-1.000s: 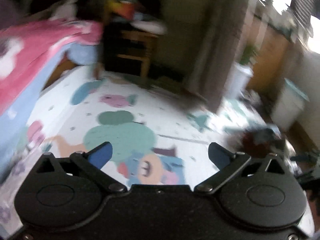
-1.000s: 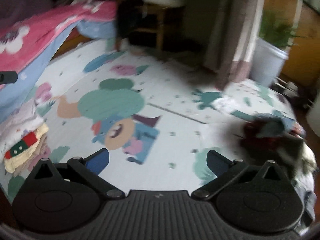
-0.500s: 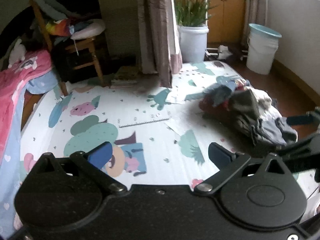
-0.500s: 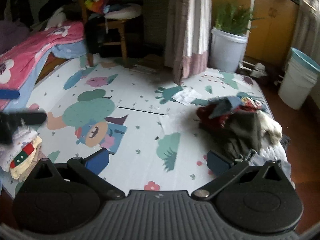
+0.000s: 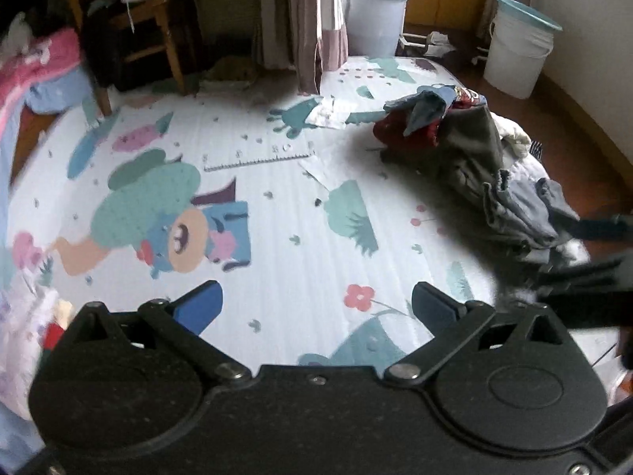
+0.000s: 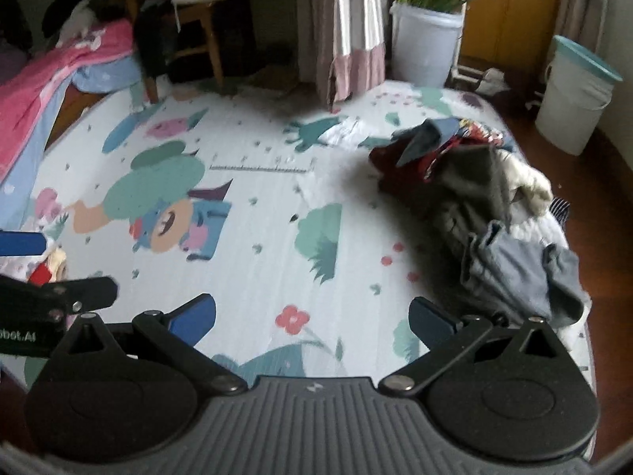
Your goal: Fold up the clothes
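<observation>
On the right side of the mat point(image 5: 277, 182), a heap of clothes point(image 5: 486, 166) lies loose and unfolded: dark red and blue pieces at its far end, a dark grey garment in the middle, a grey-blue one nearest the cameras, something cream at the outer edge. The left tool point(image 5: 316, 308) hovers over the bare middle of the mat with its fingers spread wide and nothing between them; the heap lies ahead and to its right, well apart from its tips. The right tool point(image 6: 312, 316) is likewise spread and empty, over the mat's near edge. Its right finger point(image 6: 431, 320) is near the grey-blue garment point(image 6: 522, 273) but not touching it. In the left wrist view the right tool shows as a blur at the right edge, just beside the heap. At the mat's left edge, a small stack point(image 6: 51, 265) of pale clothes sits beside a bed point(image 6: 35, 95) with a pink cover. Beyond the mat stand a chair point(image 6: 198, 35), a curtain point(image 6: 352, 19), a planter point(image 6: 427, 43) and a bucket point(image 6: 573, 103).
</observation>
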`<action>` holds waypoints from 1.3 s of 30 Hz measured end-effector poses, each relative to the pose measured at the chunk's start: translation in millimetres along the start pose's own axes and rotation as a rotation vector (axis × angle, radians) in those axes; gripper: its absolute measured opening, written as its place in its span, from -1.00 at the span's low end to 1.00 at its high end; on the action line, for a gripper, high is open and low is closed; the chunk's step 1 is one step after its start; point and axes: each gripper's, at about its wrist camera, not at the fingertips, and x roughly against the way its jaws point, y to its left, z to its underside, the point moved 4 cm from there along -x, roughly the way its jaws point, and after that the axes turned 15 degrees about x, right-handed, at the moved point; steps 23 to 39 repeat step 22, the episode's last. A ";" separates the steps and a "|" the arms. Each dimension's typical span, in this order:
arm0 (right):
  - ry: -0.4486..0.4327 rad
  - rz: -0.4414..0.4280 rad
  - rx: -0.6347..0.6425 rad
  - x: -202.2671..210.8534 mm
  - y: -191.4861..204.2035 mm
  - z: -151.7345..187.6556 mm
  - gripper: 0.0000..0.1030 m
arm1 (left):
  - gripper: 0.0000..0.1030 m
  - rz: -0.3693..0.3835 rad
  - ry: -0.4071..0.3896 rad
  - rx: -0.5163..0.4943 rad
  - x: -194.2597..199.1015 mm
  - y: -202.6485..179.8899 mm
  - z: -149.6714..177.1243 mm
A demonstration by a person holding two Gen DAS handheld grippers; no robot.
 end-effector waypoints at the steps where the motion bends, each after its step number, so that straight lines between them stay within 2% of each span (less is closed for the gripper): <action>1: 0.000 -0.002 0.008 -1.2 4.7 -0.4 1.00 | 0.99 0.001 0.001 0.021 -1.1 4.3 0.1; 6: 0.027 -0.022 0.009 -7.9 20.1 -3.0 1.00 | 0.99 -0.026 -0.001 0.080 -5.8 20.7 2.9; 13: 0.050 -0.033 0.007 -15.2 33.2 -8.6 1.00 | 0.99 -0.055 -0.025 0.067 0.4 25.9 12.9; 22: 0.053 -0.042 0.002 -20.2 40.1 -7.7 1.00 | 0.99 -0.056 -0.054 0.045 6.4 29.4 14.9; 39: 0.053 -0.042 0.002 -20.2 40.1 -7.7 1.00 | 0.99 -0.056 -0.054 0.045 6.4 29.4 14.9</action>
